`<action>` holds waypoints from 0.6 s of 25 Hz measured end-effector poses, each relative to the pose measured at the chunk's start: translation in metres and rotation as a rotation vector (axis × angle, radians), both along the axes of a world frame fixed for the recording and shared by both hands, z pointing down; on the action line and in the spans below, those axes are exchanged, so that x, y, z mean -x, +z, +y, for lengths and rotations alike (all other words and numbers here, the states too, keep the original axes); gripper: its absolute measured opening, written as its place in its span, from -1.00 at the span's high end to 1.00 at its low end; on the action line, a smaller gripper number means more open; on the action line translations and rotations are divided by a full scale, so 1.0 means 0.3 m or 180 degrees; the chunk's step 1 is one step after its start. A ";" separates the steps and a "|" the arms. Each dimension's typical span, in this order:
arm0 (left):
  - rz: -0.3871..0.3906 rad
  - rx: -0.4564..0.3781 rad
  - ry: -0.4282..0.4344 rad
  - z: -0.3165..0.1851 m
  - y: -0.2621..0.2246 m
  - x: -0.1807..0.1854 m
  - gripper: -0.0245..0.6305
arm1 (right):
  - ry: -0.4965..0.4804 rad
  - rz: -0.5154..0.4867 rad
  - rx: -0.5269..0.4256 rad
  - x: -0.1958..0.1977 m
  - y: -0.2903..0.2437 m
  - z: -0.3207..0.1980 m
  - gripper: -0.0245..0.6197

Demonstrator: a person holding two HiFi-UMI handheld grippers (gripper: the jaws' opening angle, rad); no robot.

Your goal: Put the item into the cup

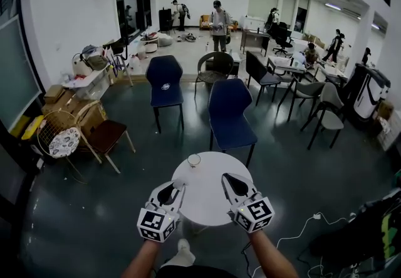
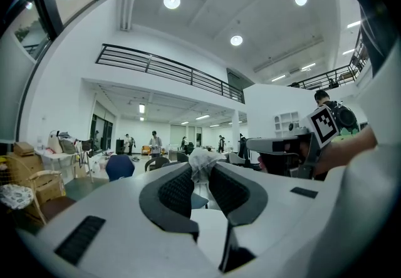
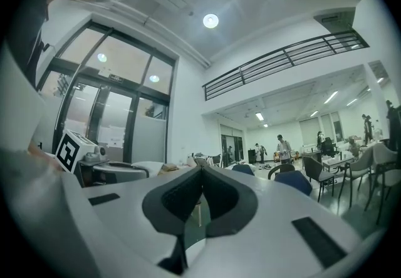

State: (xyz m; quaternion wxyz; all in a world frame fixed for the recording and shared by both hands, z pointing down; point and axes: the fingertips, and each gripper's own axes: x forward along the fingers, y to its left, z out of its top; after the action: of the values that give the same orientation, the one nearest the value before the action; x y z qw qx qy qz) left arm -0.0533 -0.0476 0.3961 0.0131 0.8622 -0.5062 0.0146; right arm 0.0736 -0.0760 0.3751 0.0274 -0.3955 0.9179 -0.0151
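Left gripper (image 2: 202,170): jaws clamped on a crumpled white wad (image 2: 200,158), at the table's (image 1: 207,205) near left rim.
Right gripper (image 3: 202,169): jaws together, nothing between them.
Wad: protruded past the left jaw tips.
Cup (image 1: 194,159): clear, upright at the far rim, apart from both grippers.

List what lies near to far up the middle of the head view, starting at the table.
table → cup → near blue chair → black chair → standing person
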 end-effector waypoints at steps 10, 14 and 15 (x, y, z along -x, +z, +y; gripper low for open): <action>-0.0005 0.0074 0.0069 -0.246 0.007 0.085 0.67 | 0.0138 0.0042 0.0055 0.048 -0.002 -0.251 0.87; -0.0001 0.0081 0.0101 -0.331 0.004 0.113 0.67 | 0.0168 0.0058 0.0076 0.076 -0.001 -0.334 0.87; 0.0002 0.0081 0.0110 -0.352 0.002 0.124 0.67 | 0.0170 0.0063 0.0077 0.090 -0.003 -0.353 0.87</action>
State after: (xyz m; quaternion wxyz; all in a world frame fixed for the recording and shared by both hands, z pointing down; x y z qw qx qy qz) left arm -0.0903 -0.1533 0.3968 0.0240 0.8706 -0.4910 0.0210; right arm 0.0466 -0.1821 0.3740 0.0139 -0.4203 0.9070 -0.0216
